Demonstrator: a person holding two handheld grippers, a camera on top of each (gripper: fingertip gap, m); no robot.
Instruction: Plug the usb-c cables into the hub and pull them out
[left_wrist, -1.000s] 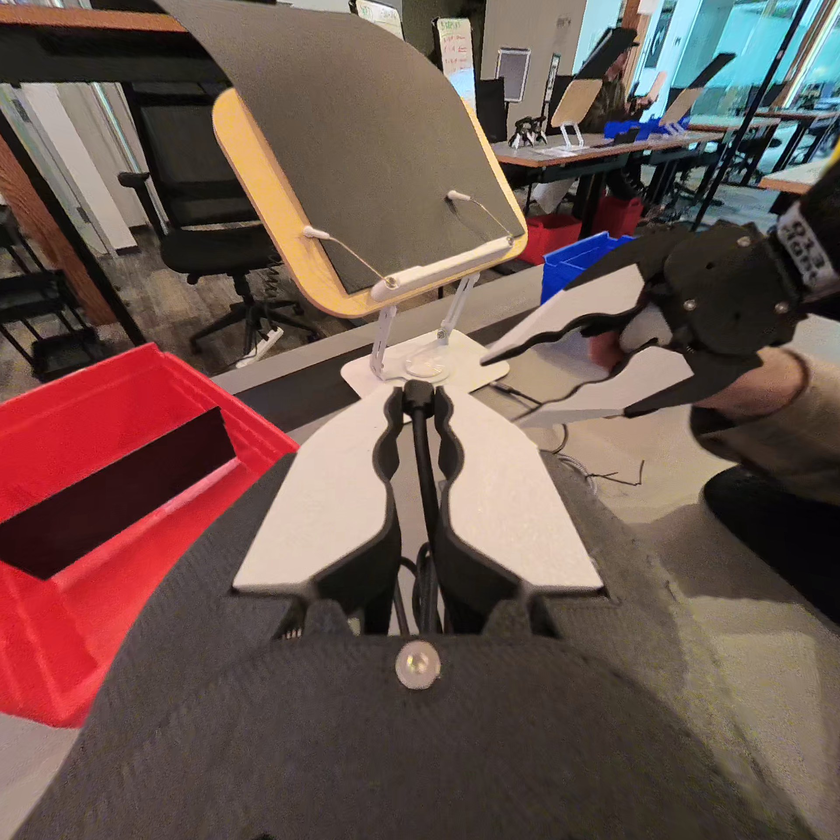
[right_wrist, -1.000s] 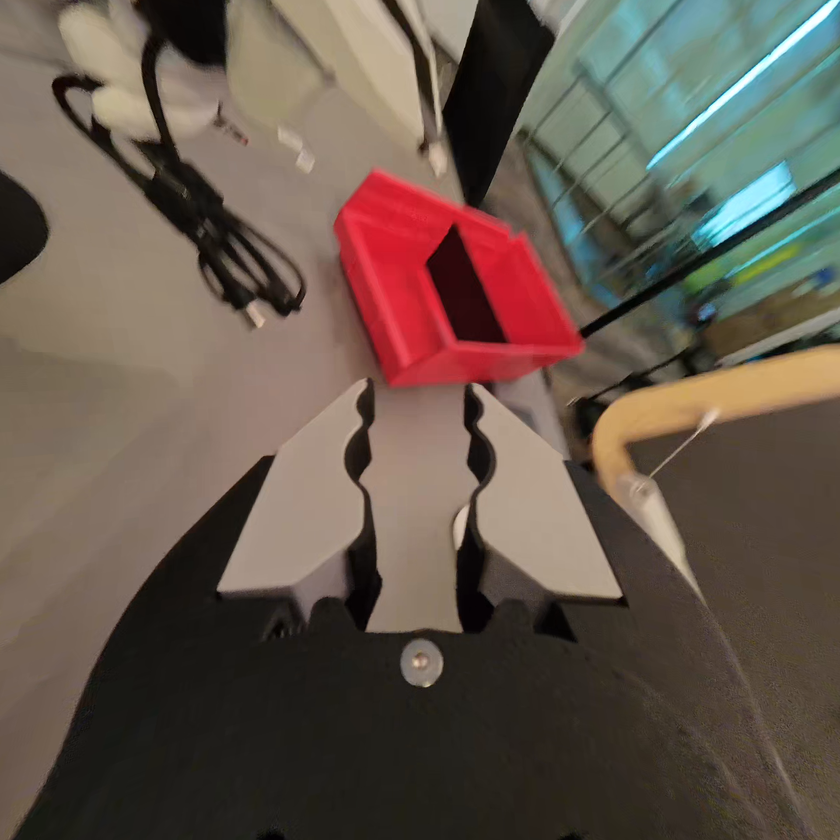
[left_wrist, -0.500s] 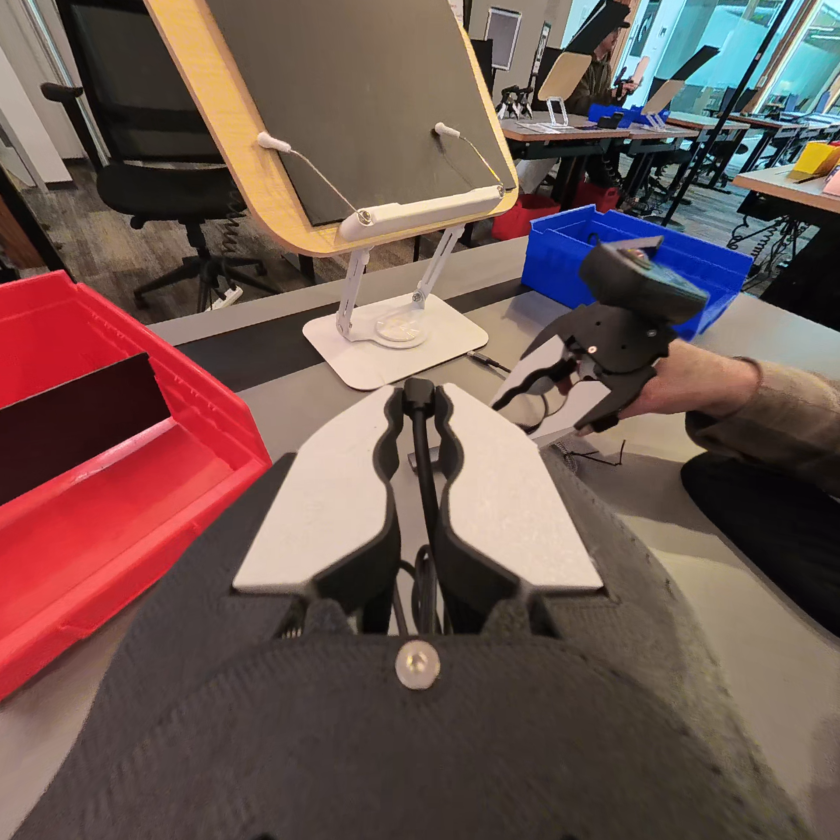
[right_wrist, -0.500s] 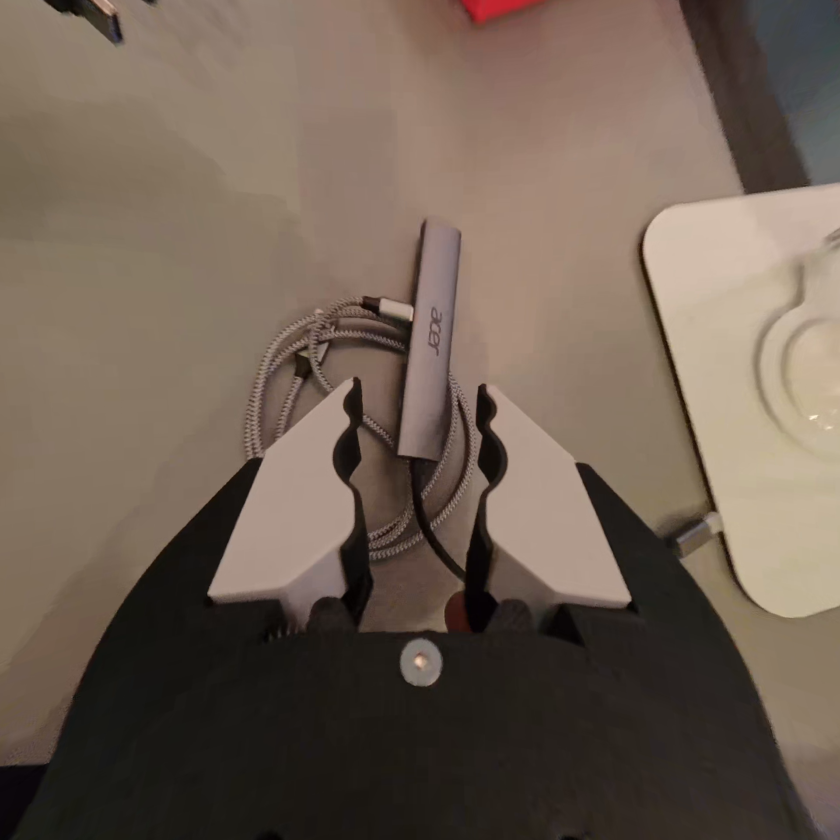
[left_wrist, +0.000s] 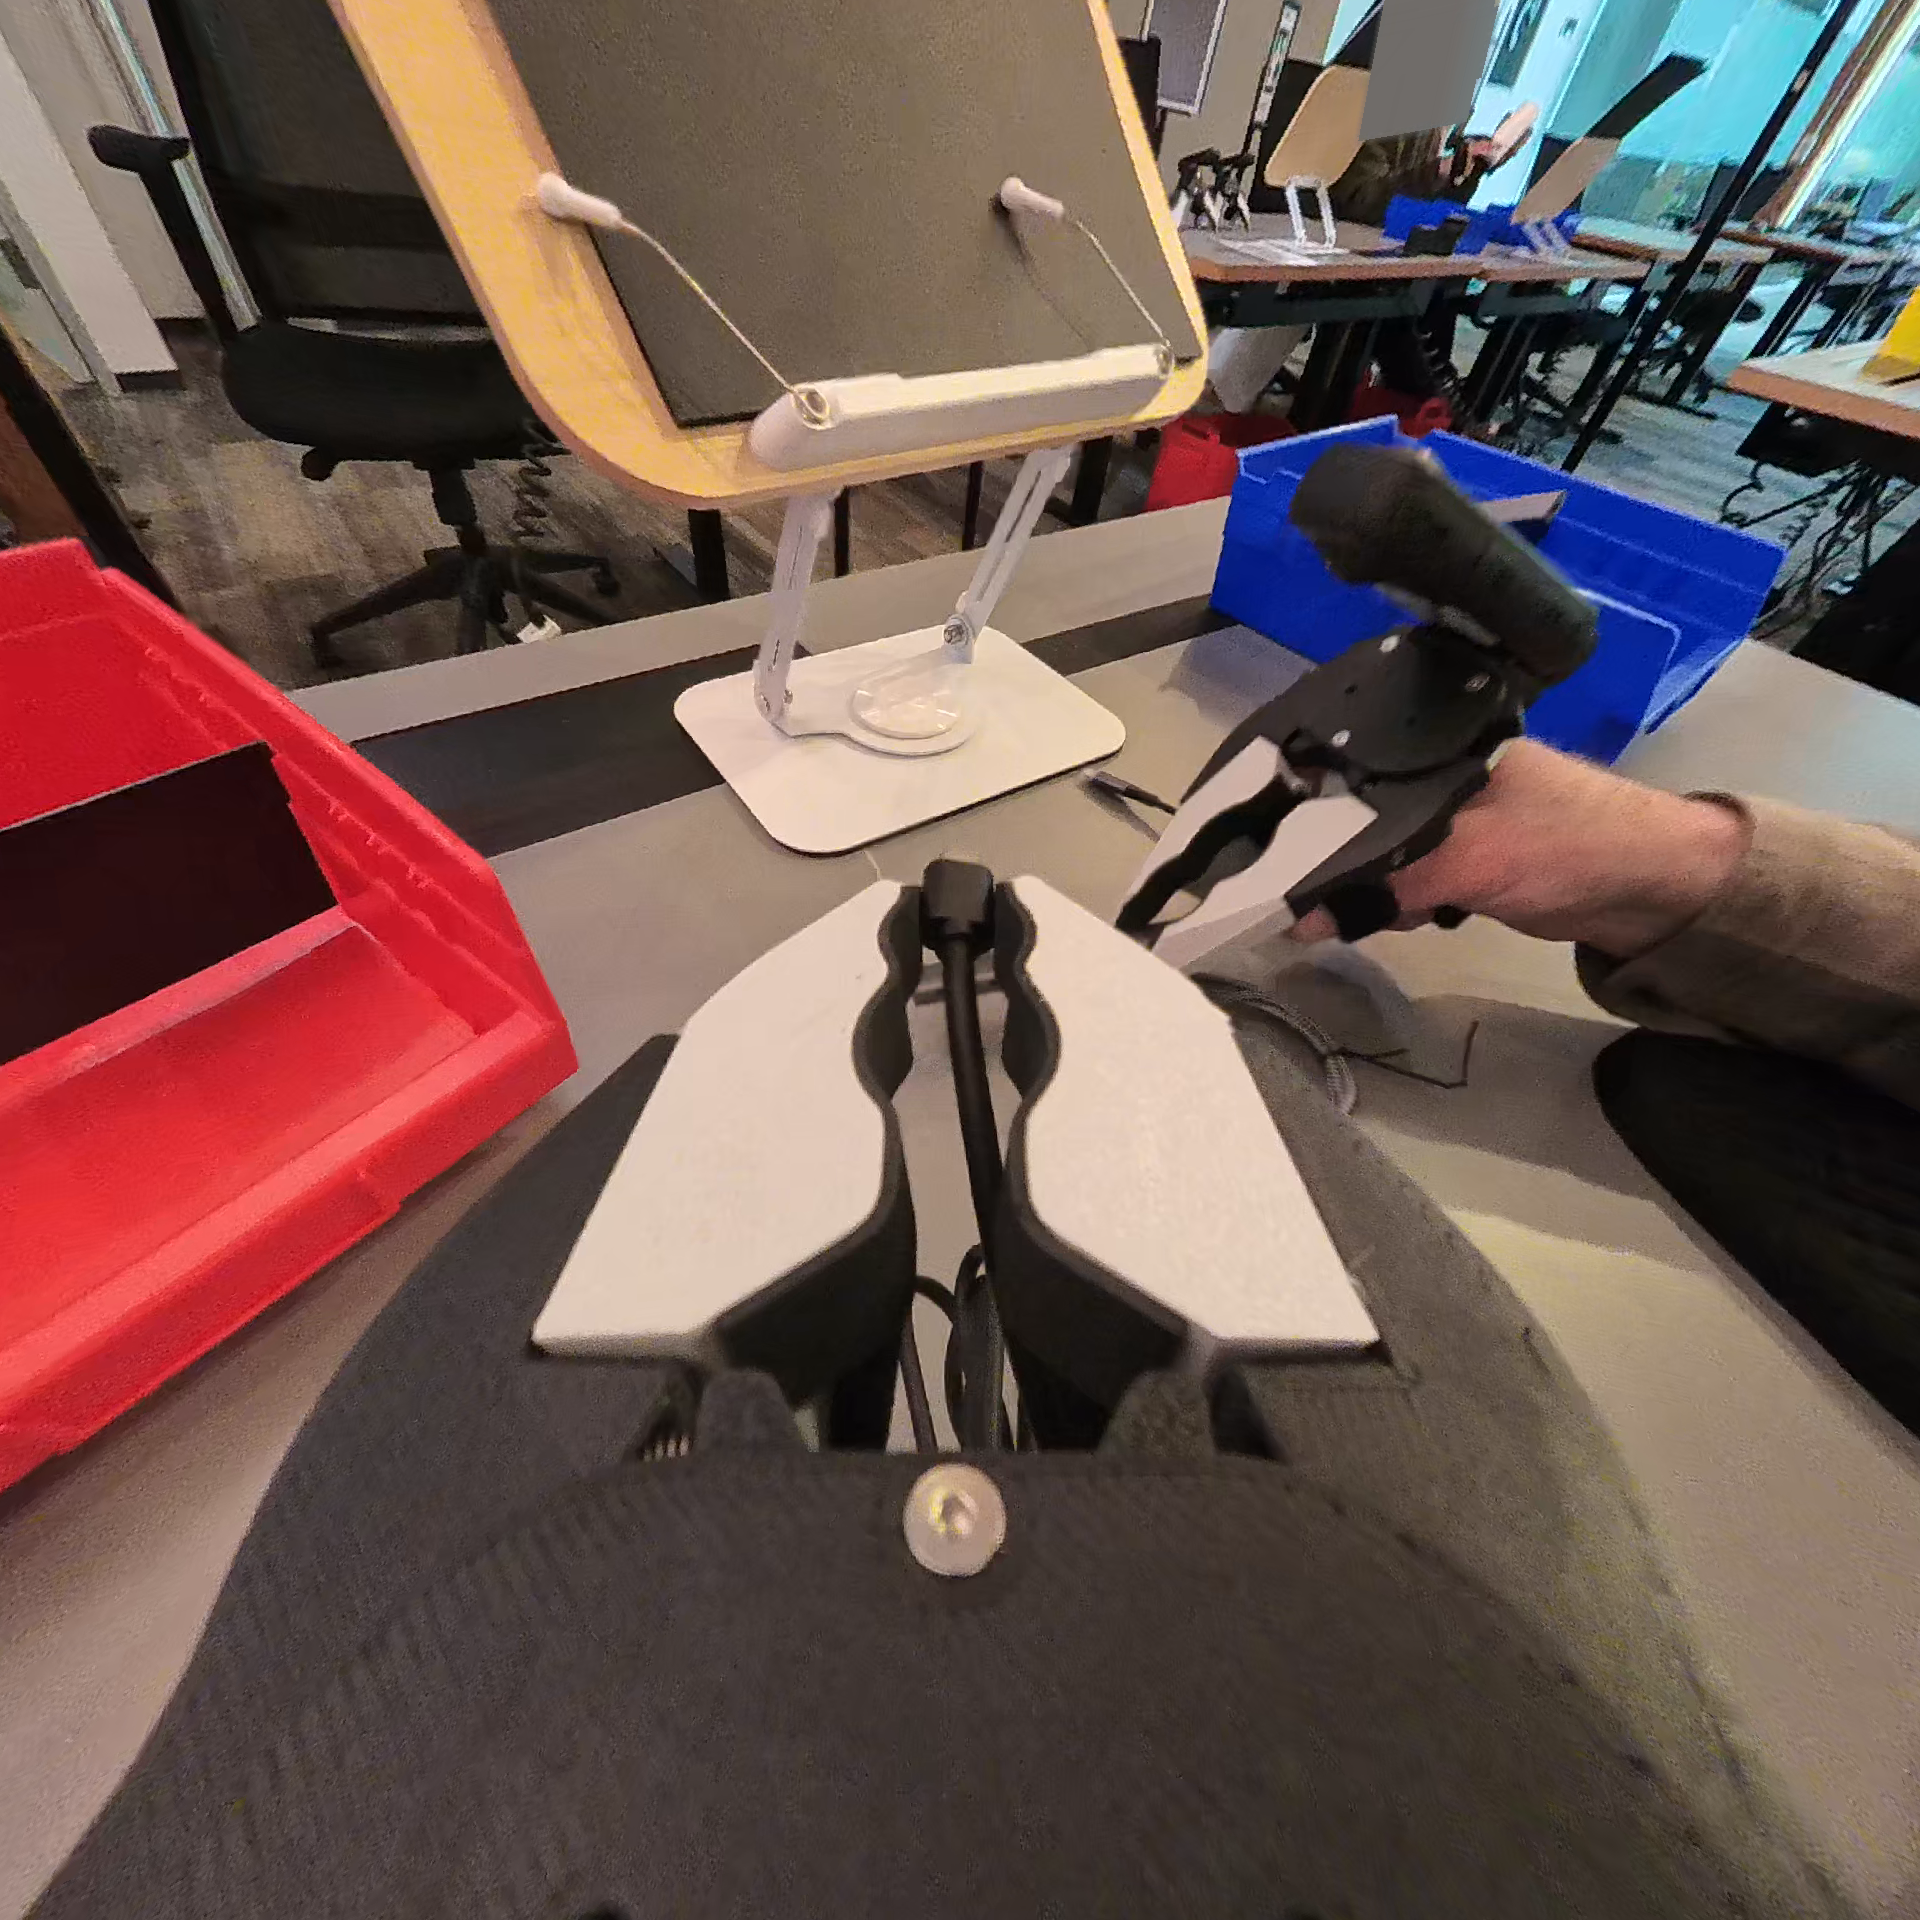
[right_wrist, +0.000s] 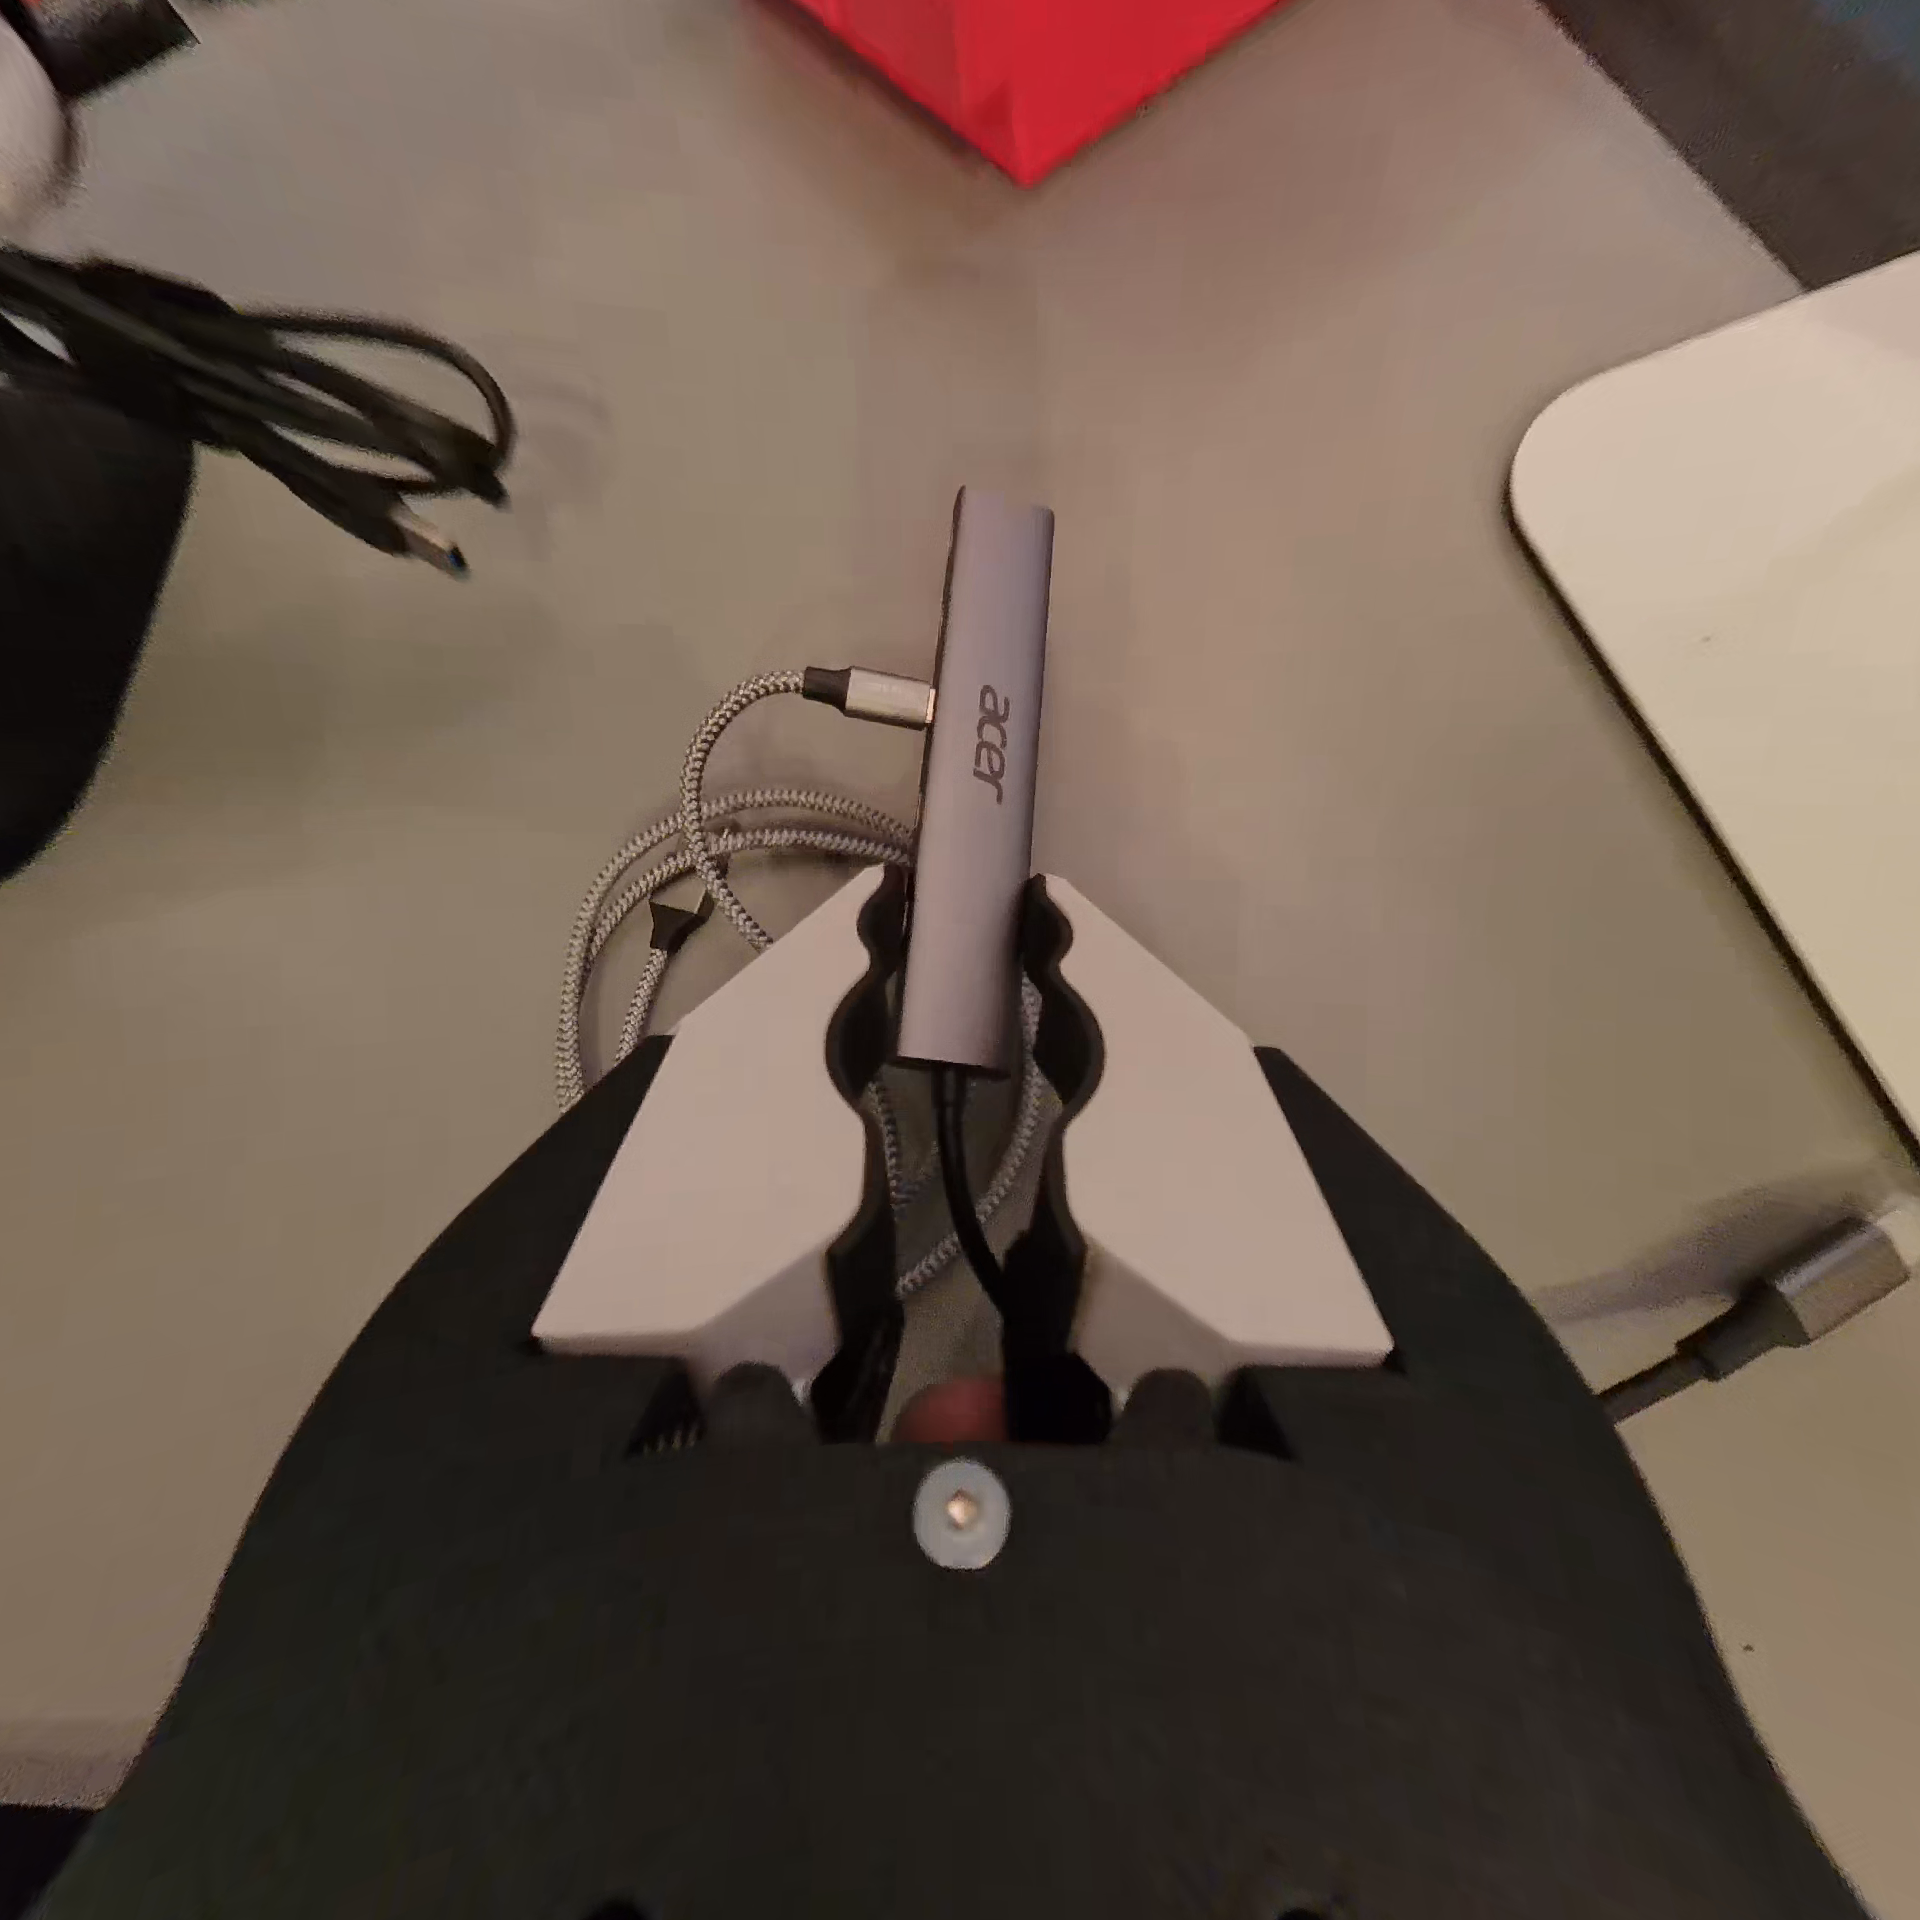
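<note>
The hub (right_wrist: 985, 790) looks like brushed matt metal, its plugged cable (right_wrist: 665, 883) braided cloth, the tabletop (right_wrist: 727, 312) smooth matt.

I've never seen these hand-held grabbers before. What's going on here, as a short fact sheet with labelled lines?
Left gripper: jaws shut on a black cable, plug pointing forward
Right gripper: jaws closed around the near end of the grey hub
Hub ports: one braided cable plugged into its side
Braided cable slack: coiled on the table beside and under the hub
Loose items: black cable bundle at left
Surroundings: red bin, blue bin, tilted stand
</note>
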